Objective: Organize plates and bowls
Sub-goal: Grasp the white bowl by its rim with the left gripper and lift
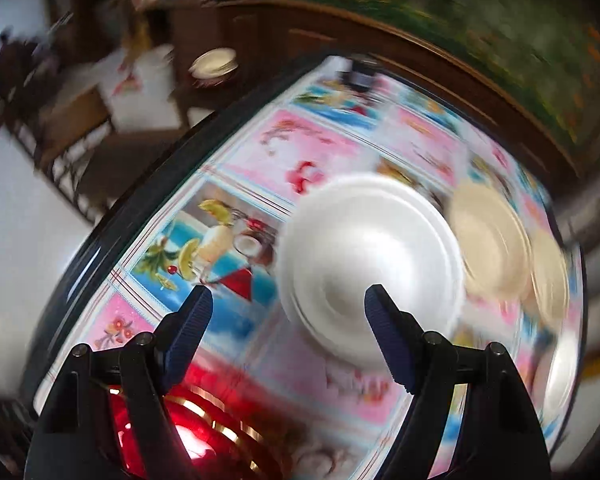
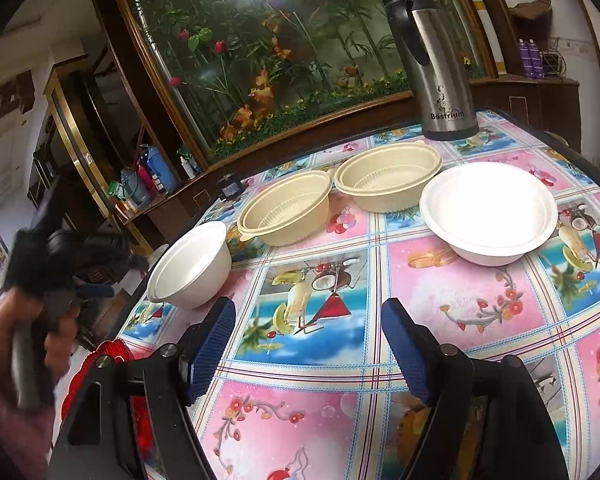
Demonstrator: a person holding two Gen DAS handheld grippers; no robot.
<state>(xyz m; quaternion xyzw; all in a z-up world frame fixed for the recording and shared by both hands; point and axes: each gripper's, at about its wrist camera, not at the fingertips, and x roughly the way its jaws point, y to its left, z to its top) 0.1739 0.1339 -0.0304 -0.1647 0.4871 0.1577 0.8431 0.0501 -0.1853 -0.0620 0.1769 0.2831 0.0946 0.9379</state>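
On the table (image 2: pixel 380 320), left edge: small white bowl (image 2: pixel 190 266)
Far edge: flask (image 2: pixel 432 64)
Left gripper (image 1: pixel 288 296): fingers spread, empty
Right gripper (image 2: pixel 308 312): fingers spread, empty

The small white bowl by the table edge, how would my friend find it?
Start at the tall steel flask. Follow the bowls left to the table's left edge. The small white bowl sits there, smaller than the wide white bowl, whiter than the two cream bowls.
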